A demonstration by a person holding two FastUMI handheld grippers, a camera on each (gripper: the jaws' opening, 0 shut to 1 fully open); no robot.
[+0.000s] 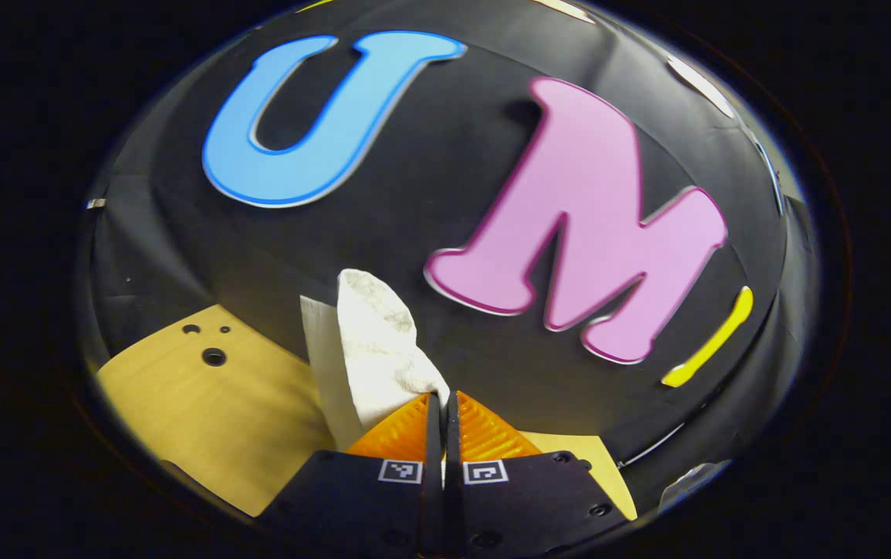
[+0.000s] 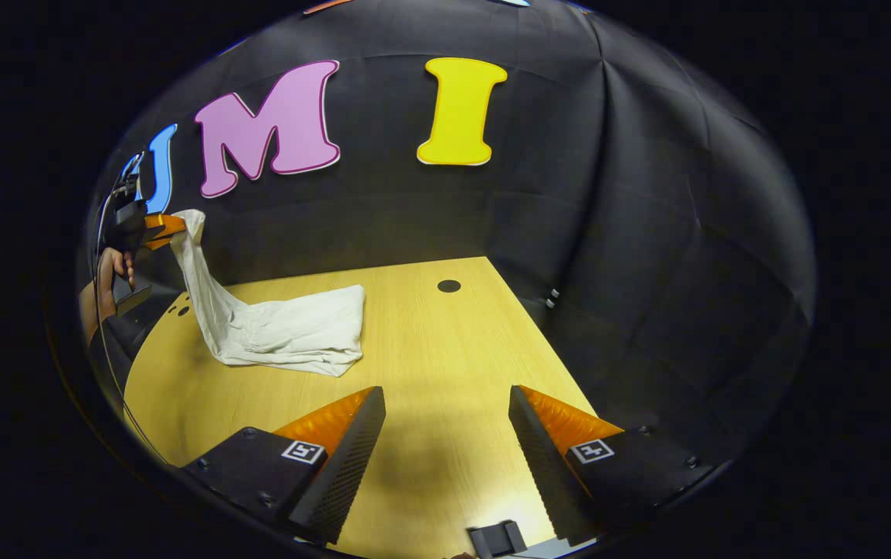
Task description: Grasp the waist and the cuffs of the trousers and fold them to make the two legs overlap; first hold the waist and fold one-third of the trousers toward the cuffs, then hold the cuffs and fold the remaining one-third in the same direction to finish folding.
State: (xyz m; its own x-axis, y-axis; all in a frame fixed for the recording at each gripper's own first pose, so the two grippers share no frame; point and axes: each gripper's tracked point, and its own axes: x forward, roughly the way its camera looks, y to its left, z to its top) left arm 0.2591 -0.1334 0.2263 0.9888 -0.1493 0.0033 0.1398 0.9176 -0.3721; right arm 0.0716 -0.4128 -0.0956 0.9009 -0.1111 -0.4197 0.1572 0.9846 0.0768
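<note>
Left tool point(image 1: 442, 411): black body w/ round screws, 2 small square black-and-white tags, ridged wedge sides. Right tool point(image 2: 445, 404): same black body, screws, 2 tags, bumpy inner faces. Thin black cable point(image 2: 104, 341) by hand point(image 2: 108, 268).

no readable text, only coded square markers point(image 2: 303, 451) on the fingers
</note>
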